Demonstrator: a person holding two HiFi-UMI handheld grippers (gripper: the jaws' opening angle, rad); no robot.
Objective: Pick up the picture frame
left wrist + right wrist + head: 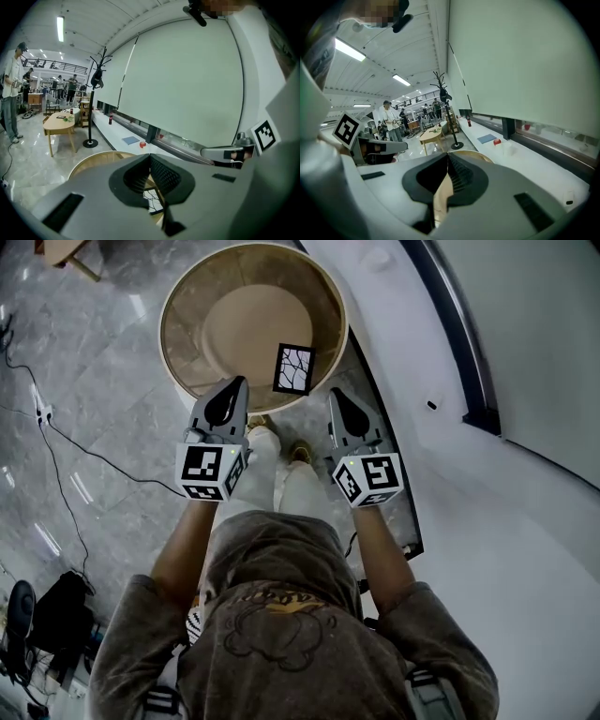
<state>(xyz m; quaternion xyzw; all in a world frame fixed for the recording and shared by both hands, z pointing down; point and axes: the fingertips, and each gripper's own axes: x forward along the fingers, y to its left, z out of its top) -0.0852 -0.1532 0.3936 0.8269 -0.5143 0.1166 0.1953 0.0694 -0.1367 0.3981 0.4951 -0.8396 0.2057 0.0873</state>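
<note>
Picture frame (pixel 293 368) — black border, white sheet with dark branching lines — stands on the round wooden table (pixel 183 352). It is just ahead of both claws and between the lines they point along, nearer the right one. Nothing touches it.

Nearest the camera, the person's forearms (pixel 183 549) reach forward, each ending at a marker cube (pixel 211 472). The left claw (pixel 238 382) hangs over the table's near rim, its jaws pressed together with nothing pinched. In the left gripper view the frame shows through the hollow under the meeting tips, ahead and lower. The right claw (pixel 335 393) is alongside it, just by the table's rim, its jaws likewise pressed together and empty; through its hollow only a strip of pale wood shows. The two claws are apart, side by side, both pointing forward and a little down. Beneath them are the person's shoes (pixel 262 439) on the grey marble floor (pixel 103 362).

To the right of the right claw a white ledge (pixel 525 521) curves along the window, and a pale blind (pixel 187 79) fills the wall beyond. Farther along the ledge lie a blue sheet (pixel 131 139) and a small red thing (pixel 142 144). Well beyond the left claw — off to its left — stand a black coat stand (pixel 91 117), a long wooden desk (pixel 58 124) and a standing person (pixel 10 93).
</note>
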